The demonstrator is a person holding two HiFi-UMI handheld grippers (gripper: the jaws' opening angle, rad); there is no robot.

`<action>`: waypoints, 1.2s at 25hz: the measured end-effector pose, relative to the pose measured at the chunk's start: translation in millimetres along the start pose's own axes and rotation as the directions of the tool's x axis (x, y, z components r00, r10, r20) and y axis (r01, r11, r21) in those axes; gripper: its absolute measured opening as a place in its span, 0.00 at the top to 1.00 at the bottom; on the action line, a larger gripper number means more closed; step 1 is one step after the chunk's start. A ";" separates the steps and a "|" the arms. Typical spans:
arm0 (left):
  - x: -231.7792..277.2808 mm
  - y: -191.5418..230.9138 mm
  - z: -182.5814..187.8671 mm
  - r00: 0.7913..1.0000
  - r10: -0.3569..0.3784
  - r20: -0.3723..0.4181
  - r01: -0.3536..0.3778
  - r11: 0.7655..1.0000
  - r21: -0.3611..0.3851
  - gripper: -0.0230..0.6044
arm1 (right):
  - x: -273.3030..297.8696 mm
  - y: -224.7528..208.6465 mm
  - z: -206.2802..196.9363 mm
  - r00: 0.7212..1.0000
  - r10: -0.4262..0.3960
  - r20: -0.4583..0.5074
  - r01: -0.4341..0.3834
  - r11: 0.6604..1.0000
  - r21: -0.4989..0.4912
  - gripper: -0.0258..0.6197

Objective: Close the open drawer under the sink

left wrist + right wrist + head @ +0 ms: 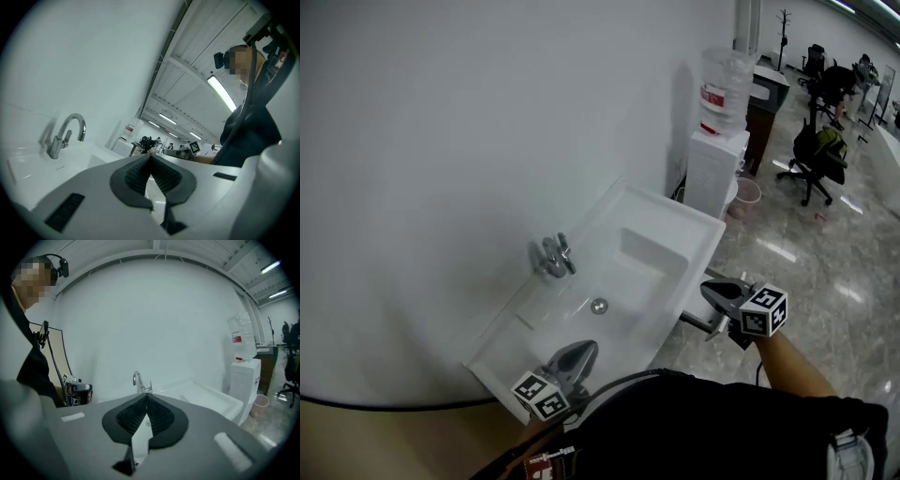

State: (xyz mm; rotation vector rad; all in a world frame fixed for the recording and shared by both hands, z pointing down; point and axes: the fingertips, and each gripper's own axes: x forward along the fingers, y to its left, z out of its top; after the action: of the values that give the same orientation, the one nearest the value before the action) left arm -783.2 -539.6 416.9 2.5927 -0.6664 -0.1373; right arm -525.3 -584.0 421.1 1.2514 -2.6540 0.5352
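- I can read no word or number anywhere.
- The water bottle [724,80] on the dispenser [712,173] carries a red-and-white label [712,97]; its print is too small for me.
- The right marker cube [763,310] and the left marker cube [542,395] show only black-and-white squares, no letters.

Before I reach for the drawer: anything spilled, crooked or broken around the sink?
Nothing stands out. The white rectangular wall sink looks intact, its chrome tap upright. The left tool and right tool are both shut with nothing between them. The drawer beneath is out of sight.
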 end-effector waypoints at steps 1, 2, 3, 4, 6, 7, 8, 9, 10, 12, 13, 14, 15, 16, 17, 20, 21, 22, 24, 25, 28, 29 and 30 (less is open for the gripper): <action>14.8 -7.2 -3.5 1.000 -0.004 -0.001 0.004 1.000 -0.001 0.97 | -12.0 -13.6 0.5 1.000 -0.003 0.010 0.003 1.000 0.003 0.96; 29.9 -15.1 -6.9 1.000 -0.006 -0.001 0.006 1.000 0.000 0.97 | -24.7 -27.8 1.3 1.000 -0.007 0.019 0.007 1.000 0.004 0.96; 44.9 -23.2 -10.2 1.000 -0.003 -0.001 0.003 1.000 0.002 0.97 | -37.8 -42.0 2.6 1.000 -0.010 0.028 0.010 1.000 0.003 0.96; 59.9 -31.3 -13.5 1.000 0.003 -0.001 -0.003 1.000 0.001 0.97 | -51.0 -55.9 4.2 0.999 -0.013 0.035 0.013 1.000 0.001 0.96; 90.8 -48.2 -19.7 1.000 0.008 0.001 -0.008 1.000 0.002 0.97 | -76.7 -83.1 7.1 0.999 -0.015 0.047 0.015 1.000 -0.006 0.96; 106.3 -56.2 -22.7 1.000 0.010 -0.002 -0.010 1.000 0.005 0.97 | -89.0 -96.3 8.1 0.998 -0.014 0.054 0.015 1.000 -0.009 0.96; 121.9 -63.7 -25.6 1.000 0.012 -0.006 -0.012 1.000 0.009 0.97 | -100.9 -109.2 9.0 0.998 -0.013 0.062 0.014 1.000 -0.009 0.96; 137.3 -70.7 -28.1 1.000 0.013 -0.010 -0.013 1.000 0.011 0.97 | -112.5 -121.7 9.6 0.997 -0.013 0.070 0.013 1.000 -0.007 0.96; 152.5 -77.9 -30.4 1.000 0.010 -0.012 -0.010 1.000 0.012 0.97 | -124.0 -133.5 9.9 0.997 -0.013 0.078 0.013 1.000 -0.004 0.96; 181.9 -94.6 -35.2 1.000 -0.006 -0.015 0.006 1.000 0.005 0.97 | -147.6 -154.5 9.1 0.996 -0.015 0.090 0.014 1.000 0.005 0.96; 195.8 -104.1 -38.4 1.000 -0.017 -0.020 0.017 1.000 0.004 0.97 | -159.8 -163.8 7.4 0.995 -0.017 0.095 0.016 1.000 0.010 0.96; 208.7 -113.1 -42.3 0.999 -0.028 -0.029 0.028 1.000 0.008 0.97 | -172.0 -172.4 4.8 0.995 -0.021 0.099 0.020 1.000 0.015 0.96; 221.0 -121.9 -46.3 0.998 -0.042 -0.038 0.043 0.999 0.016 0.97 | -184.0 -180.5 1.5 0.994 -0.027 0.104 0.025 0.999 0.020 0.96; 233.3 -130.8 -49.1 0.997 -0.059 -0.050 0.061 0.998 0.028 0.97 | -195.8 -188.4 -1.9 0.993 -0.036 0.109 0.033 0.999 0.025 0.96; 245.3 -139.0 -50.7 0.995 -0.076 -0.062 0.079 0.996 0.041 0.97 | -207.2 -196.3 -5.0 0.992 -0.047 0.114 0.044 0.999 0.032 0.96; 277.2 -159.8 -51.7 0.989 -0.118 -0.087 0.122 0.992 0.045 0.97 | -239.2 -216.4 -11.7 0.987 -0.090 0.133 0.082 0.995 0.059 0.96; 286.5 -166.1 -52.2 0.986 -0.134 -0.095 0.138 0.990 0.041 0.97 | -248.8 -221.2 -14.0 0.985 -0.104 0.137 0.096 0.993 0.068 0.96; 295.2 -171.4 -53.8 0.983 -0.150 -0.105 0.154 0.987 0.034 0.97 | -257.7 -225.2 -16.9 0.983 -0.119 0.140 0.109 0.991 0.075 0.96; 311.7 -180.6 -59.3 0.973 -0.192 -0.128 0.196 0.980 0.027 0.97 | -273.2 -231.5 -23.0 0.978 -0.151 0.145 0.139 0.986 0.090 0.96; 319.5 -185.4 -62.1 0.966 -0.218 -0.141 0.224 0.974 0.028 0.97 | -279.9 -233.9 -25.8 0.975 -0.167 0.146 0.154 0.983 0.098 0.96; 339.5 -194.8 -69.9 0.941 -0.286 -0.180 0.295 0.955 0.024 0.97 | -295.8 -238.2 -33.9 0.965 -0.220 0.146 0.203 0.972 0.120 0.96; 344.4 -195.2 -73.9 0.932 -0.306 -0.192 0.314 0.949 0.014 0.97 | -299.4 -238.4 -36.4 0.961 -0.237 0.144 0.220 0.967 0.127 0.96; 348.8 -195.7 -77.9 0.922 -0.327 -0.206 0.334 0.943 0.002 0.97 | -302.0 -238.0 -38.8 0.956 -0.256 0.142 0.238 0.962 0.133 0.96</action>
State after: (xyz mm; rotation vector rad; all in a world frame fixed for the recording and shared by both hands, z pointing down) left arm -376.4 -522.6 403.2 2.6872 -0.1550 0.0361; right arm -149.8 -493.1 428.9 1.6972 -2.5635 0.5767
